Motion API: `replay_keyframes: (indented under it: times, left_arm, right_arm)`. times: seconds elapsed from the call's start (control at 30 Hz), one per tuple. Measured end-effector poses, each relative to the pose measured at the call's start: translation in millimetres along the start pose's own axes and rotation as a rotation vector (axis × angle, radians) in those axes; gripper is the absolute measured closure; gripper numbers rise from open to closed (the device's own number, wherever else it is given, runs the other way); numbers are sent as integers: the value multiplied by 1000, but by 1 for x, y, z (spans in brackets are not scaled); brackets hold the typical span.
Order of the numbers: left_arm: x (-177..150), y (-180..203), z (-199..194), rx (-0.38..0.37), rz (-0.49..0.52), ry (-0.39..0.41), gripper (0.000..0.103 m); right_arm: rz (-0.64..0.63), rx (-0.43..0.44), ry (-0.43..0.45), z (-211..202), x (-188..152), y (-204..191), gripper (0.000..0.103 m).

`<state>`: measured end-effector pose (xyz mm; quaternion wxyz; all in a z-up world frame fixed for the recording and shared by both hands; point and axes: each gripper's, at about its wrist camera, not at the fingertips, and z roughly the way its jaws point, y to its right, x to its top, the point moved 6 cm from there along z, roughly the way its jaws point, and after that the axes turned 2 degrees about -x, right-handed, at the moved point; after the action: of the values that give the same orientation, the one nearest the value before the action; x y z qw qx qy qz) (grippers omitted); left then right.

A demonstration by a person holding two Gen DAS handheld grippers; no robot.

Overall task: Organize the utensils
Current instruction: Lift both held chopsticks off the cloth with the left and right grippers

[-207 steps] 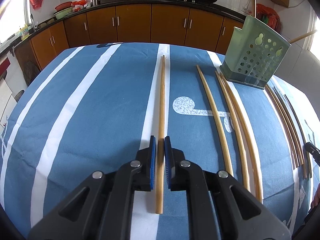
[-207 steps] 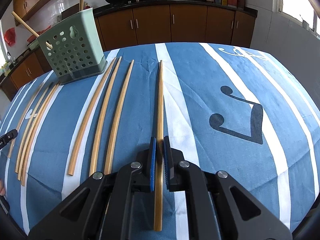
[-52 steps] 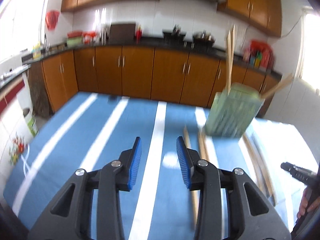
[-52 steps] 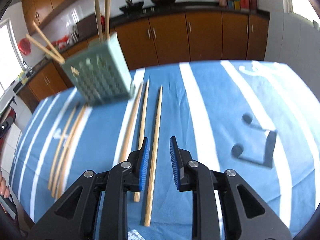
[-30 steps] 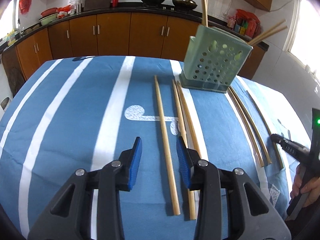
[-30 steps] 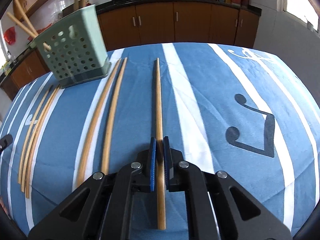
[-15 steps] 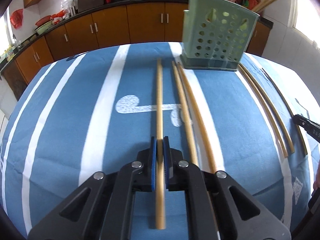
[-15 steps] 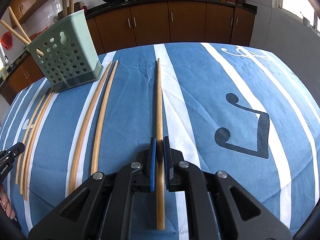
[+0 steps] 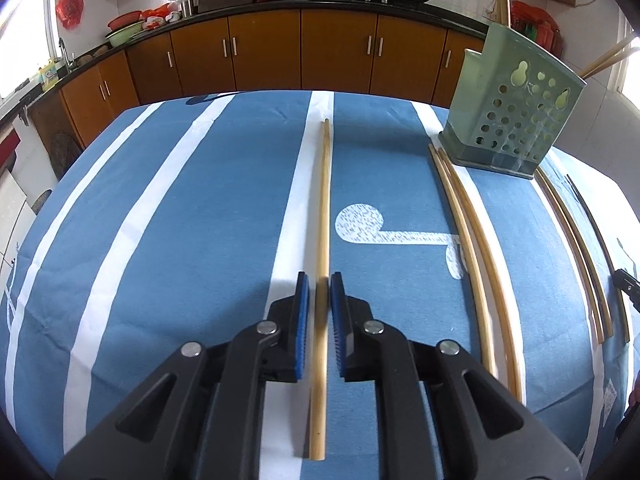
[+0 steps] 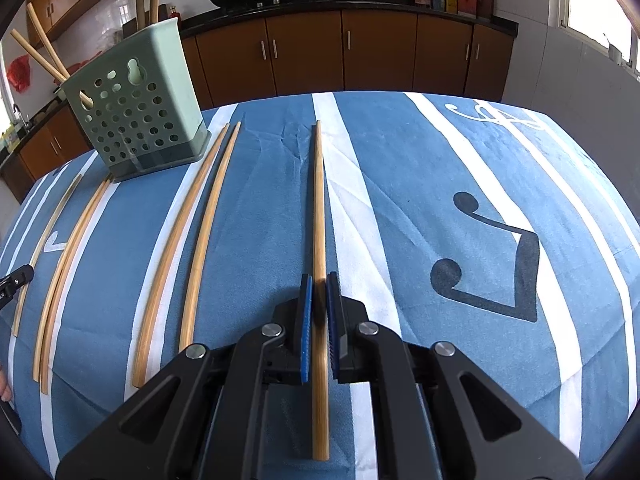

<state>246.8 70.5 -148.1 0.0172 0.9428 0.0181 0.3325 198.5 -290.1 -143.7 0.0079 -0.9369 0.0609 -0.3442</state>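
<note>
Item: chopsticks, partly sorted into green holder.
We count four sticks standing in the holder [image 10: 140, 120]; several lie loose on the desk [image 9: 180, 220]. Our left claw [image 9: 319, 312], jaws just eased apart, straddles one chopstick [image 9: 324, 200] loosely; our right claw [image 10: 316, 312] pinches another chopstick [image 10: 318, 200] tight.

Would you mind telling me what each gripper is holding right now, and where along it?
The right gripper clamps a bamboo chopstick near its closer end. The left gripper straddles another chopstick near its closer end, jaws just eased, slight gaps showing.
</note>
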Motion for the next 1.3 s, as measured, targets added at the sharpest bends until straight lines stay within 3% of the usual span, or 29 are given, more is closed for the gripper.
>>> replay_keyframes:
  times: [0.17,0.83,1.07,1.3]
  left_arm:
    - [-1,4,1,-2,12,-1,84]
    - [-9,4,-5,0,46,-3,83]
    - [-13,5,-9,3,54,-4,95]
    - [-5,2,-35,2,56,48,95]
  right_arm:
    - [-3,-2,0,1,0,0,95]
    - [-12,10,-2,-9,-12,1,94]
    - [-3,26,-5,-12,-15,4,95]
    - [36,47,101,-47,0,14,95]
